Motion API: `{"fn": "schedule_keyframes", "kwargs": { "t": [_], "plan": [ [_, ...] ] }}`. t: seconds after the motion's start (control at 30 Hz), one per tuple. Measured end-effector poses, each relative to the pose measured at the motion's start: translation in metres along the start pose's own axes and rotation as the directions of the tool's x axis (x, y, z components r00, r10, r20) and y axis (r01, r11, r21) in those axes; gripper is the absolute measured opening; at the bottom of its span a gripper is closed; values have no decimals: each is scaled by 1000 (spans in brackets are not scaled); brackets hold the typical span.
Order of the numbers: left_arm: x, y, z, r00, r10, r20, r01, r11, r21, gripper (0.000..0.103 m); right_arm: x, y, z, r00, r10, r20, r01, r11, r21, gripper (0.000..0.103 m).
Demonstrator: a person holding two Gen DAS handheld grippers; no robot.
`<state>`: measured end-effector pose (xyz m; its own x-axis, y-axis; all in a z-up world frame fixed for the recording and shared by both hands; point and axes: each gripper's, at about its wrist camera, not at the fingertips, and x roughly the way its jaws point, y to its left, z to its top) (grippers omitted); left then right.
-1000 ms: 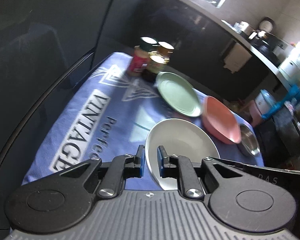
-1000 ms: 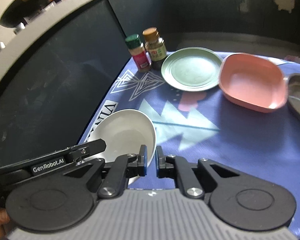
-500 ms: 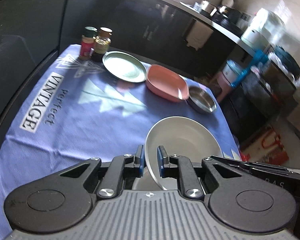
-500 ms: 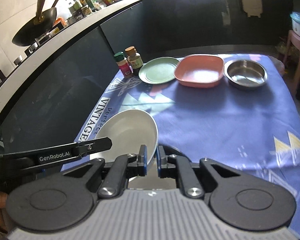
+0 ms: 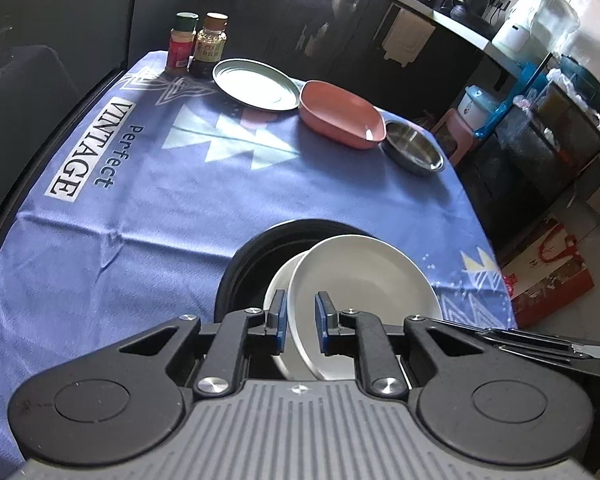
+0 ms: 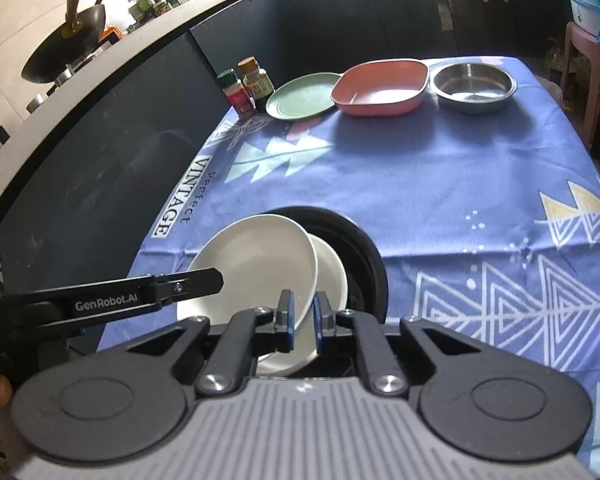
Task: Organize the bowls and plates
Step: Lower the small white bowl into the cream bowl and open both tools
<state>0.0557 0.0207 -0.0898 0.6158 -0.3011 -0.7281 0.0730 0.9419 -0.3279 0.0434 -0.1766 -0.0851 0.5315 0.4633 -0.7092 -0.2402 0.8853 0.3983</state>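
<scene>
Lighting: daylight, uneven; bright patches on the blue tablecloth (image 5: 148, 216), dark cabinet fronts (image 6: 112, 148) behind. Glare: on the green plate (image 5: 256, 89) and steel bowl (image 6: 474, 85). Focus: sharp centrally. Distortion: strong fisheye curving at edges.

Table (image 5: 40, 152) under blue cloth (image 5: 180, 208) — plates, bowls, spice jars (image 5: 198, 44).

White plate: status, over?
Left gripper and right gripper both shut on white plate, tilted over second white dish inside black basin. Nothing blocking.
</scene>
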Motion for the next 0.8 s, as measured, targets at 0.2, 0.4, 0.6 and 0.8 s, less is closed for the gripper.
{"fn": "schedule_keyframes", "kwargs": {
  "t": [0.2, 0.4, 0.6, 0.8],
  "plan": [
    [7, 2, -6, 1000, 9, -21, -9, 1000, -5, 13, 6, -6, -7, 1000, 1, -6, -1, 999, 33, 0],
    [5, 3, -6, 1000, 25, -12, -25, 1000, -8, 15, 5, -3, -9, 999, -17, 32, 16, 999, 36, 0],
    [-1, 4, -3, 1000, 18, 14, -18, 1000, -2, 16, 8, 1, -8, 998, -29, 56, 28, 999, 27, 0],
    [-2, 12, -1, 999, 32, 9, -32, 999, -18, 17, 8, 2, -9, 998, -39, 59, 37, 999, 31, 0]
  ]
}}
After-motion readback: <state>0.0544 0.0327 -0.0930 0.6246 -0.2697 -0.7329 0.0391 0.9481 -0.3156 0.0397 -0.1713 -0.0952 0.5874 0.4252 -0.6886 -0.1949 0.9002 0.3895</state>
